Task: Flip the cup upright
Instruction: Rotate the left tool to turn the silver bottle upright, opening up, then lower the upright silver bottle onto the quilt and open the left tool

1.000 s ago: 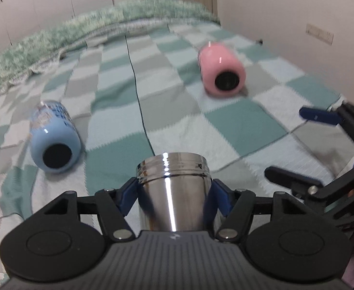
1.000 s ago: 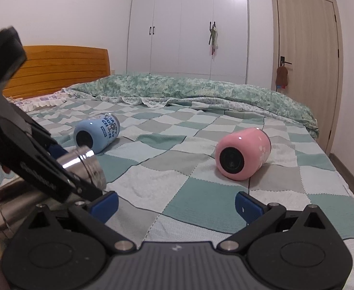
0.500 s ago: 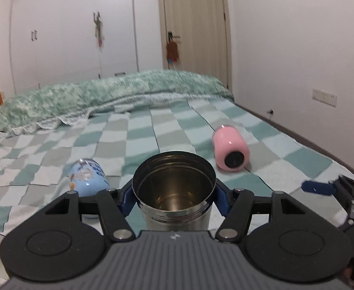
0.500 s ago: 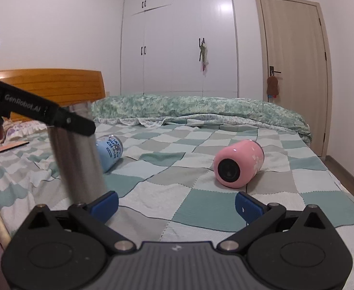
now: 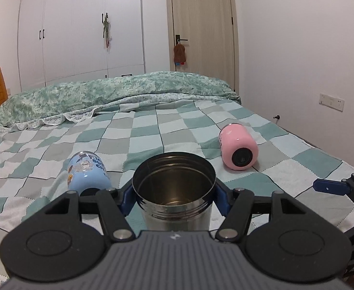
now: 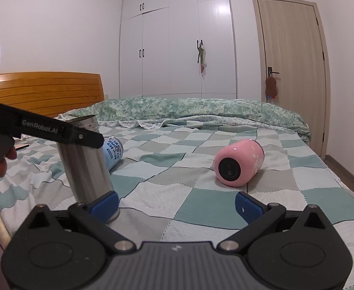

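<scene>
Near the bed's edge, the open-mouthed cylindrical steel cup [image 5: 174, 191] stands almost upright on the soft checked quilt [image 5: 150, 142], pinched by the left gripper [image 5: 174, 199]. Released abruptly, it could topple on the yielding cover toward the blue printed cup [image 5: 87, 171]. The right gripper [image 6: 177, 205] hangs spread, empty.

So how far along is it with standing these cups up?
One is nearly done: the steel cup stands mouth-up on the bed, with the left tool shut on it. The right tool is open. The blue cup and pink cup lie on their sides.
</scene>
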Motion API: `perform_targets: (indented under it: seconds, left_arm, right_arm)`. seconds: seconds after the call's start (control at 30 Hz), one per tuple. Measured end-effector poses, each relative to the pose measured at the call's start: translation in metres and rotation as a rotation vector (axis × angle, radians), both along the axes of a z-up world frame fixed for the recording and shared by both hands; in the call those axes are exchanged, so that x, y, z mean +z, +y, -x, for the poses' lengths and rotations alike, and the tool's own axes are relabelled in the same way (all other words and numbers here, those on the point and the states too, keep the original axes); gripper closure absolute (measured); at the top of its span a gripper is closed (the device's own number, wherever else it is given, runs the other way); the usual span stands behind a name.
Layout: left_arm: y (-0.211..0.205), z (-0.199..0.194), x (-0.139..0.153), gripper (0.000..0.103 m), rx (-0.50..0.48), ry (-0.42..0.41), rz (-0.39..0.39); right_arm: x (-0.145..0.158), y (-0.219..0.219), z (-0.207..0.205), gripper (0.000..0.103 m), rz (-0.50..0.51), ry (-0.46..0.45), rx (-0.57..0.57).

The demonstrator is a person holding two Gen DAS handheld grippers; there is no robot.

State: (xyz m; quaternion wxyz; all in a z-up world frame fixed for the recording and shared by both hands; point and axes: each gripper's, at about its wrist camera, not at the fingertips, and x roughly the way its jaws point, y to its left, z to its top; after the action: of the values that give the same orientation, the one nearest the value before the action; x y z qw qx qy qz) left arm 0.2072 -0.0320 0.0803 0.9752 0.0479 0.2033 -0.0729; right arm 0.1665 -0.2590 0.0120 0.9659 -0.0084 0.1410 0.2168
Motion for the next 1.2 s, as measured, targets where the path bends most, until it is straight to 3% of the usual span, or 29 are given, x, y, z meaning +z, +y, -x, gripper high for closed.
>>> perform_targets:
  seconds: [0.23, 0.3, 0.37, 0.63, 0.93, 1.2]
  left_arm:
    - [-0.003, -0.001, -0.001, 0.037, 0.002, -0.004, -0.023]
    - [-0.005, 0.001, -0.001, 0.021, 0.001, -0.011, -0.036]
    - [-0.008, 0.004, 0.001, 0.012, 0.007, -0.027, -0.052]
    - [-0.006, 0.012, 0.003, 0.001, 0.01, -0.061, -0.029]
    - [0.002, 0.055, 0.008, 0.0, 0.031, -0.138, -0.009]
    - [0.014, 0.115, 0.008, 0.0, 0.06, -0.212, -0.014]
  right_arm:
    - [0.0, 0.002, 0.0, 0.0, 0.001, -0.003, 0.002]
    - [0.0, 0.002, 0.001, 0.0, 0.0, -0.007, 0.0]
    - [0.0, 0.002, 0.002, 0.0, 0.001, -0.01, -0.002]
    - [0.002, 0.001, 0.005, 0.0, -0.004, -0.026, 0.001]
    - [0.007, 0.005, 0.032, 0.0, -0.017, -0.063, -0.028]
    - [0.014, 0.013, 0.078, 0.0, -0.035, -0.096, -0.09]
